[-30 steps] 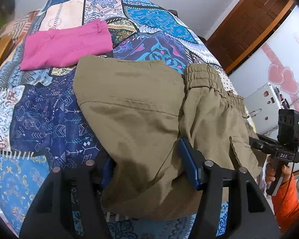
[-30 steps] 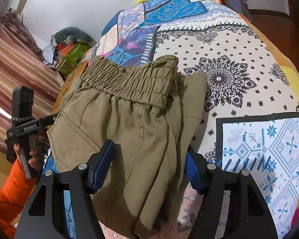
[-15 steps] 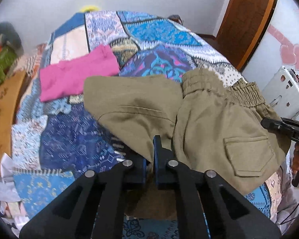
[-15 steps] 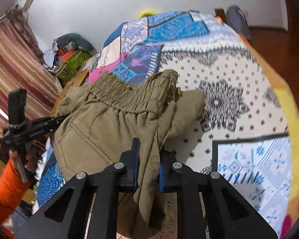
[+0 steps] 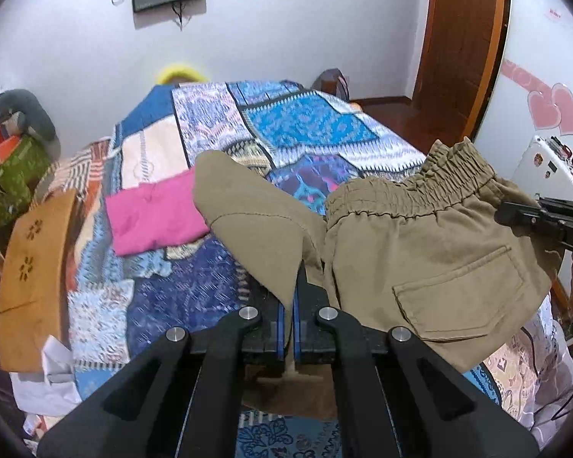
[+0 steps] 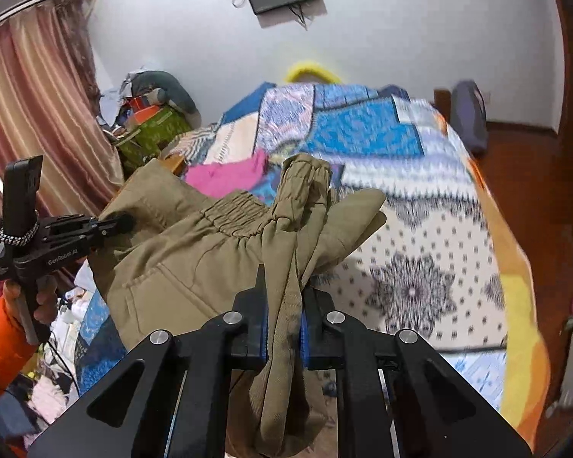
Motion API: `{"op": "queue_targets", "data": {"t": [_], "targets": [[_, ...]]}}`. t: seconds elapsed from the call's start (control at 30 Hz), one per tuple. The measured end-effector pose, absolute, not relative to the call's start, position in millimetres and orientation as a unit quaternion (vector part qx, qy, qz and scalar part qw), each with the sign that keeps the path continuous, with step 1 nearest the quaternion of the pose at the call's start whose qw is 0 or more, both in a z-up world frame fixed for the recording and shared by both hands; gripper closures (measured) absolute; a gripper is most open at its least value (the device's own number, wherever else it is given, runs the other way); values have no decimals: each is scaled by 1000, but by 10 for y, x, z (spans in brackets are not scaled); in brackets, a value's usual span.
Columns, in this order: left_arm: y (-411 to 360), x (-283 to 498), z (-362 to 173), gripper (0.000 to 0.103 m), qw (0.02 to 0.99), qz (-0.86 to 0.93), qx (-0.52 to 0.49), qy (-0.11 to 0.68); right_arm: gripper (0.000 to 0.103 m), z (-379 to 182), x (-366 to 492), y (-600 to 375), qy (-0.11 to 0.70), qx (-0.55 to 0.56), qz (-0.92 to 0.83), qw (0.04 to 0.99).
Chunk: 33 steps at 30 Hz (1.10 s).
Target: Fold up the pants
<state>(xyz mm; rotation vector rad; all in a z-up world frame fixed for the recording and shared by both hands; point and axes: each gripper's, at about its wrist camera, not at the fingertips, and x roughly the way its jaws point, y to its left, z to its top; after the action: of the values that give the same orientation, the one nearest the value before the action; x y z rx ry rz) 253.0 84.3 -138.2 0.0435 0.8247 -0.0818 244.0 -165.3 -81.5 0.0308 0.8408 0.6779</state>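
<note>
Khaki pants (image 5: 420,252) are held above the quilted bed (image 5: 305,129), near the 6 o'clock edge. Left tool (image 5: 286,305) and right tool (image 6: 282,313) are clamped tight on cloth. Lift should be kept level, both edges taut, clear of pink garment (image 5: 156,217) at 10 o'clock.

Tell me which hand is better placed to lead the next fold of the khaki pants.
Probably the right. The right gripper is shut on a thick bunch of the khaki pants just below the elastic waistband. The left gripper pinches only a thin edge, likely better for following.
</note>
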Motion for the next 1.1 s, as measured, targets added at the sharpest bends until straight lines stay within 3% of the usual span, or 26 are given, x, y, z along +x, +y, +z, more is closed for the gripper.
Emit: {"op": "queue_targets", "data": {"t": [0.43, 1.1], "targets": [[1342, 2733, -954, 100, 931, 15, 23, 364, 93, -479, 2816, -1018, 356, -14, 353, 865], [2493, 3882, -1192, 100, 928, 117, 13, 355, 93, -647, 3932, 323, 340, -64, 371, 862]]}}
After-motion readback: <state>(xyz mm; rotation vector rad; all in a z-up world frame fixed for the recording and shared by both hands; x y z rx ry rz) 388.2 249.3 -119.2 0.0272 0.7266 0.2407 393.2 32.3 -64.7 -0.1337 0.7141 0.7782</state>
